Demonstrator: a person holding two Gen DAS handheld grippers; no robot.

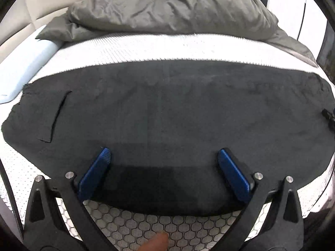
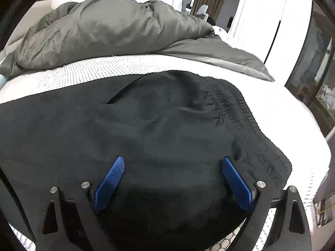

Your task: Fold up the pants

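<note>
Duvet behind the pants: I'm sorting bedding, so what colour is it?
Plain olive-grey duvet, crumpled; clearest in the right wrist view.

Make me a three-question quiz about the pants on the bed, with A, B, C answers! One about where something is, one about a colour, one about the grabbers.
1. Where does the grey duvet lie?
A. Behind the pants, farther up the bed
B. On top of the pants
C. On the floor

2. What colour are the pants?
A. Red
B. Black
C. Yellow

3. How do the left gripper and right gripper stand?
A. Both shut on the pants
B. One shut, one open
C. Both open, holding nothing

Answers:
1. A: a strip of white mattress shows between the duvet and the pants.
2. B: the cloth is black all over, waistband too.
3. C: the blue pads stand far apart in each view, with no cloth pinched between them.
</note>
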